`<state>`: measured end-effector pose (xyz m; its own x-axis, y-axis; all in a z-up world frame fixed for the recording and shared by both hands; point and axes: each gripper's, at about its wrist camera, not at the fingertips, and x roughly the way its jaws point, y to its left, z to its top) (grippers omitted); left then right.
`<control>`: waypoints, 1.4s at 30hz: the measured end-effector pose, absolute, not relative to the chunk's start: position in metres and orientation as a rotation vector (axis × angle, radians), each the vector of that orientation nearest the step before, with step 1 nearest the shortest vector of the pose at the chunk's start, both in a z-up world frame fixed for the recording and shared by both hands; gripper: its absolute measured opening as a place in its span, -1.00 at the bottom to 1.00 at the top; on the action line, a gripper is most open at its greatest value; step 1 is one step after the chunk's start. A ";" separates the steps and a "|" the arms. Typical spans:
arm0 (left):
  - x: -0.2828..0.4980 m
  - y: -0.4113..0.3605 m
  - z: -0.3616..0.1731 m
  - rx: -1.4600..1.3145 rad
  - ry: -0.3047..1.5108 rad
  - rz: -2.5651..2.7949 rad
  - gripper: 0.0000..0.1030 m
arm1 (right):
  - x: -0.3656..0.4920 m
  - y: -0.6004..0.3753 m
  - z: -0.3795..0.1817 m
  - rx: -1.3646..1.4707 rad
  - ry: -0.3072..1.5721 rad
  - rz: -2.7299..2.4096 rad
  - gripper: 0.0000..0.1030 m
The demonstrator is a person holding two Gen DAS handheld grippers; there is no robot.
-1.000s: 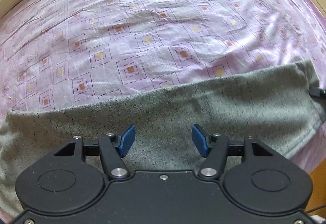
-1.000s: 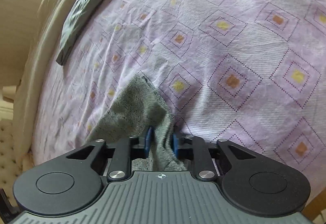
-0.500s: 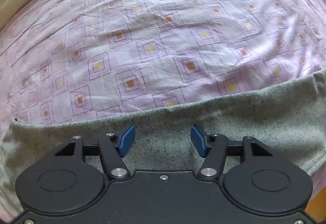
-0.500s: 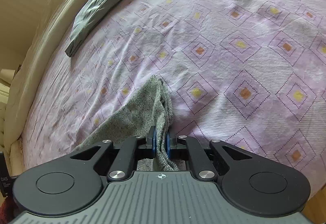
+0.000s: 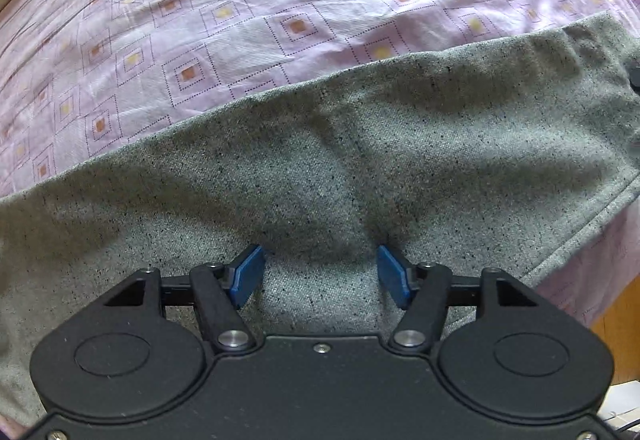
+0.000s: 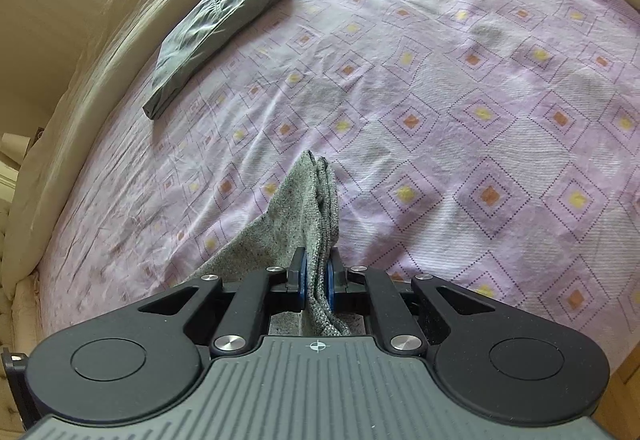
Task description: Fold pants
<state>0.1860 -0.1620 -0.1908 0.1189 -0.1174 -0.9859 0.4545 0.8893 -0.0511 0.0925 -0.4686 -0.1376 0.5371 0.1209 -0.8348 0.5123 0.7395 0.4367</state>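
Grey speckled pants [image 5: 320,159] lie stretched across the near side of a bed with a lilac patterned sheet [image 5: 240,19]. My left gripper [image 5: 320,276] is open, its blue pads just above the cloth near the middle of the pants, holding nothing. My right gripper [image 6: 316,278] is shut on one end of the pants [image 6: 304,207], which is bunched into folds and rises between the jaws, lifted off the sheet [image 6: 460,119].
A folded dark grey garment [image 6: 224,27] lies at the far left of the bed next to a beige padded headboard [image 6: 80,71]. The bed's edge and a wooden floor [image 5: 616,316] show at the right.
The right gripper has risen, lifting the pants end higher off the sheet. The left gripper has moved closer over the pants, which now fill more of its view.
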 end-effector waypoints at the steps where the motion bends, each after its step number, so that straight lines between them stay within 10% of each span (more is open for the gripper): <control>1: 0.186 -0.156 -0.188 0.274 1.390 -0.426 0.27 | 0.092 -0.465 -0.132 0.720 0.985 -0.259 -0.82; 15: 0.193 0.008 -0.168 0.119 1.343 -0.314 0.27 | 0.114 -0.290 -0.045 0.561 0.858 -0.016 -0.82; 27: 0.185 0.136 -0.167 0.096 1.348 -0.230 0.27 | 0.147 -0.103 -0.148 0.307 1.091 0.135 -0.81; 42: 0.194 0.098 -0.147 0.096 1.265 -0.395 0.27 | 0.138 -0.139 -0.119 0.400 1.042 0.093 -0.54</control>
